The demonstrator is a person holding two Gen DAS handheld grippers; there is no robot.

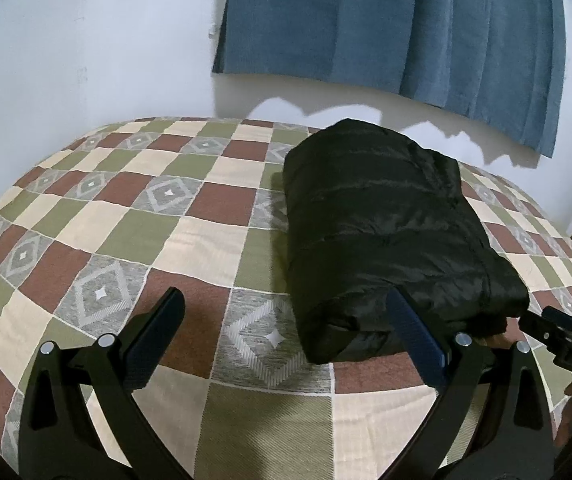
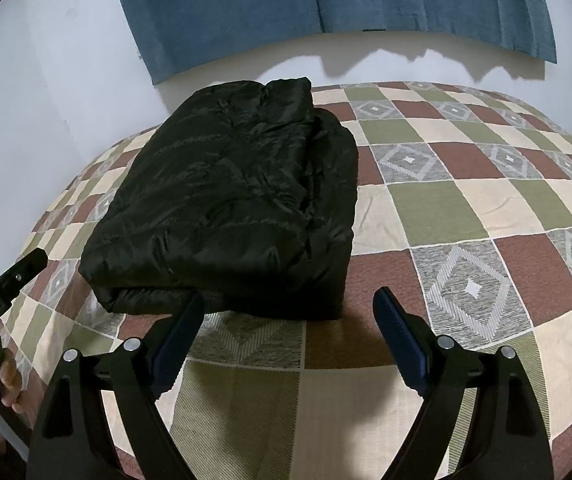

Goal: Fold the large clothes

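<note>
Fingers of the left gripper [image 1: 286, 308] and right gripper [image 2: 288, 308] stand wide apart, holding nothing; the folded black quilted puffer jacket [image 2: 229, 200] lies near the far edge of the checked-quilt bed [image 2: 466, 208].

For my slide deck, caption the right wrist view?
Folded black puffer jacket lies on the checked bedspread; open right gripper points at its near edge, holding nothing.

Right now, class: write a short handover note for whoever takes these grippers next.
Left hand-held gripper: open, empty, its right finger just in front of the jacket's near edge.
Right hand-held gripper: open, empty, at the same edge.
Black puffer jacket: folded into a compact bundle on the checked bedspread.
Done: folding looks finished.
Left: perhaps neaten the looser right-side layers, or put it away.
</note>
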